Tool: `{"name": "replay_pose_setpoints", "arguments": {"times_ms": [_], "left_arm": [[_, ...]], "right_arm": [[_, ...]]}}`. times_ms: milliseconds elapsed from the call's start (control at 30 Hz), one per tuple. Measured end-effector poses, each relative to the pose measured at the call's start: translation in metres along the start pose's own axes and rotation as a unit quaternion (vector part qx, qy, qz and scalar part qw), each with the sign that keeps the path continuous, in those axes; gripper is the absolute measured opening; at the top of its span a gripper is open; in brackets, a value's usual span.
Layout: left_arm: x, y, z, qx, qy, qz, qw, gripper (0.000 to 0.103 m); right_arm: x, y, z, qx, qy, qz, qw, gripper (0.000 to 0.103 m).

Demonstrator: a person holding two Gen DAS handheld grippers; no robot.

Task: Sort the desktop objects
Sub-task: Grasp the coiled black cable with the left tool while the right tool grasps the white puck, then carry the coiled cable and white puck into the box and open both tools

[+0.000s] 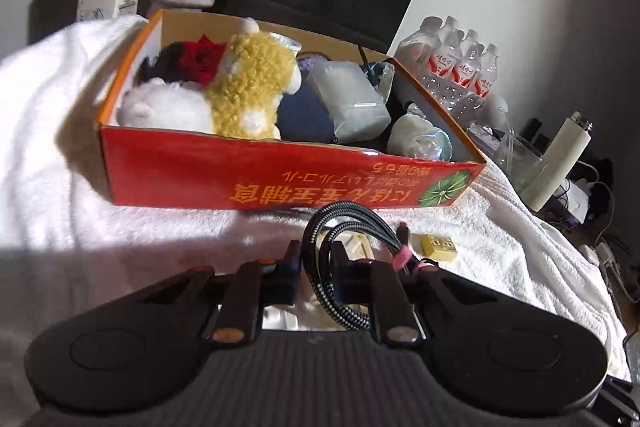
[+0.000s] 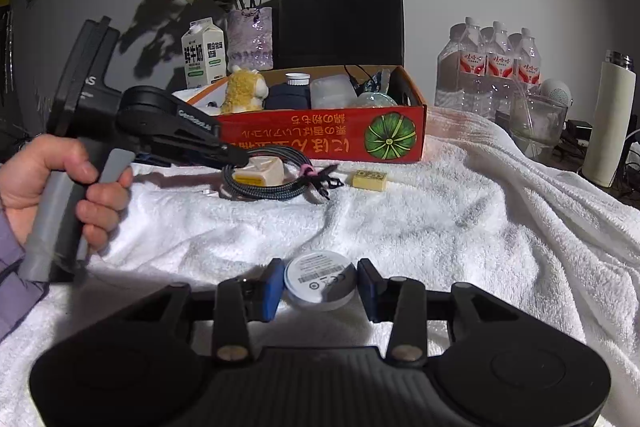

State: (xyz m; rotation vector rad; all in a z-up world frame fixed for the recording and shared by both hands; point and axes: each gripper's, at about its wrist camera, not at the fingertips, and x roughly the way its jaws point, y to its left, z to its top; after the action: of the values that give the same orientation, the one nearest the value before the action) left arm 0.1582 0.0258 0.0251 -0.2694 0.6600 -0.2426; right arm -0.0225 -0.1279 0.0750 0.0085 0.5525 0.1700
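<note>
A coiled black braided cable [image 1: 344, 223] lies on the white towel [image 1: 120, 227] in front of the red cardboard box [image 1: 280, 183]. My left gripper [image 1: 316, 267] is shut on one strand of the coil, and a white charger block [image 1: 356, 247] sits just beyond its fingertips. The right wrist view shows the same gripper [image 2: 240, 159], held by a hand, with its tips at the cable [image 2: 280, 187] and charger [image 2: 262, 171]. My right gripper [image 2: 320, 287] is shut on a round white disc [image 2: 320, 281], its blue pads touching both sides, low over the towel.
A small yellow block [image 2: 370, 180] lies right of the cable. The box [image 2: 320, 139] holds plush toys and several other items. Behind stand a milk carton [image 2: 203, 55], flower vase [image 2: 250, 37] and black bag [image 2: 340, 15]. At the right are water bottles [image 2: 492, 67], a glass bowl [image 2: 540, 119] and a white flask [image 2: 608, 115].
</note>
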Motion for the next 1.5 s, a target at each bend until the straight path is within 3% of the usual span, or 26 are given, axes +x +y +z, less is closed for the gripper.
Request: {"name": "replay_pose_setpoints", "arguments": {"times_ms": [100, 167, 467, 667, 1000, 1233, 1400, 1500], "left_arm": [[-0.021, -0.015, -0.006, 0.037, -0.028, 0.010, 0.9989, 0.013], [-0.043, -0.027, -0.011, 0.050, -0.048, -0.003, 0.9976, 0.012], [-0.149, -0.066, -0.040, 0.067, -0.129, -0.022, 0.9891, 0.012], [-0.188, -0.070, -0.075, 0.069, -0.137, 0.009, 0.9881, 0.012], [-0.225, -0.073, -0.102, 0.069, -0.151, 0.012, 0.9861, 0.012], [-0.223, -0.079, -0.075, 0.099, -0.183, 0.017, 0.9779, 0.012], [-0.189, -0.069, -0.018, 0.095, -0.185, 0.013, 0.9780, 0.012], [-0.157, -0.072, 0.022, 0.133, -0.186, 0.023, 0.9732, 0.012]], "right_arm": [[-0.002, -0.001, -0.001, 0.003, -0.003, 0.002, 1.000, 0.038], [-0.005, -0.002, -0.001, 0.004, -0.006, 0.002, 1.000, 0.038], [-0.039, 0.000, 0.005, 0.004, -0.043, -0.009, 0.999, 0.038], [-0.076, 0.007, 0.007, 0.002, -0.080, -0.011, 0.997, 0.038], [-0.132, 0.026, 0.004, -0.015, -0.128, -0.012, 0.992, 0.038], [-0.142, 0.016, 0.013, -0.006, -0.135, 0.005, 0.991, 0.038], [-0.137, 0.007, 0.039, -0.023, -0.149, 0.008, 0.989, 0.038], [-0.123, -0.006, 0.071, -0.036, -0.164, 0.014, 0.986, 0.038]]}}
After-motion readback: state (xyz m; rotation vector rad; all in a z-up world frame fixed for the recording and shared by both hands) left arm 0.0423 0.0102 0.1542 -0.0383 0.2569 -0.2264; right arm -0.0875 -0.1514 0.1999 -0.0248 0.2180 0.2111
